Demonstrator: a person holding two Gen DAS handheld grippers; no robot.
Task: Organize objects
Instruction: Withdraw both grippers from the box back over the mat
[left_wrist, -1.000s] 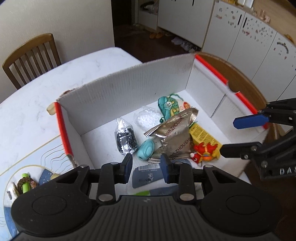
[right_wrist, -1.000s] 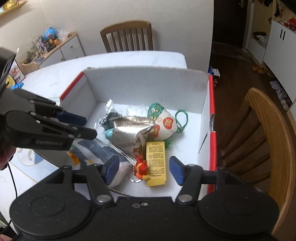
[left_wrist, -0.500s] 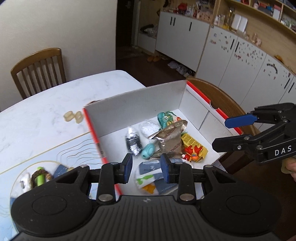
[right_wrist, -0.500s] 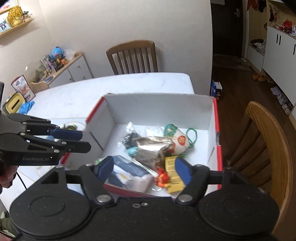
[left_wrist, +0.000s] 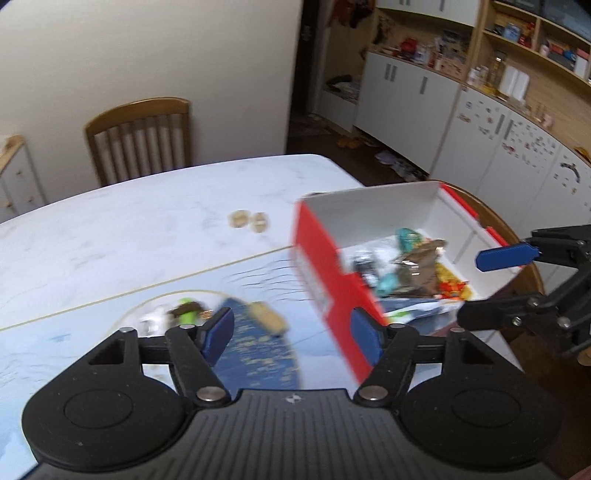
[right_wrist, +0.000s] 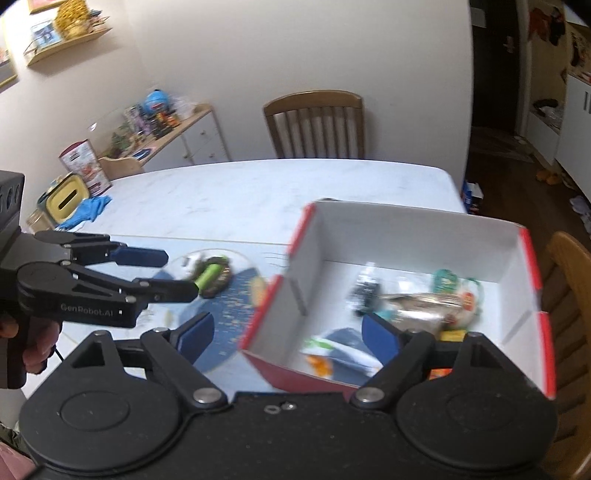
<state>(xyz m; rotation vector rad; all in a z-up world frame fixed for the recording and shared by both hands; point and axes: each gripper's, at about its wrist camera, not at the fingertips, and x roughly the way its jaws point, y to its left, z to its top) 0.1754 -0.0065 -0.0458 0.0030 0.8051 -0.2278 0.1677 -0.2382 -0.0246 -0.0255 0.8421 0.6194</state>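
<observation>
A white marble-patterned table (left_wrist: 129, 229) is seen from two gripper-mounted cameras. On it, toward 3 o'clock in the left wrist view, stands an open cardboard box (left_wrist: 321, 266), red outside and white inside. In the box a blurred heap of small objects is gathered: a silver foil pouch (right_wrist: 417, 306), a teal item (left_wrist: 406, 236), a yellow packet (left_wrist: 448, 275) and a dark packet (right_wrist: 364, 291).

The left gripper (left_wrist: 291, 332) is held above a blue placemat (left_wrist: 255, 362); its jaws are opening, the fingers stand apart, and nothing is gripped between them. The right gripper (right_wrist: 284, 336) is held over the near left corner of the box; its jaws are likewise opening, the fingers are spread wide, and nothing is clamped.

At 9 o'clock of the box, on the placemat, a green cylinder (right_wrist: 208, 277) lies on a dark ring-shaped item. Two small tan pieces (left_wrist: 249, 219) rest on the bare table at 11 o'clock of the box. A wooden chair (right_wrist: 316, 123) stands at the far edge of the table.
</observation>
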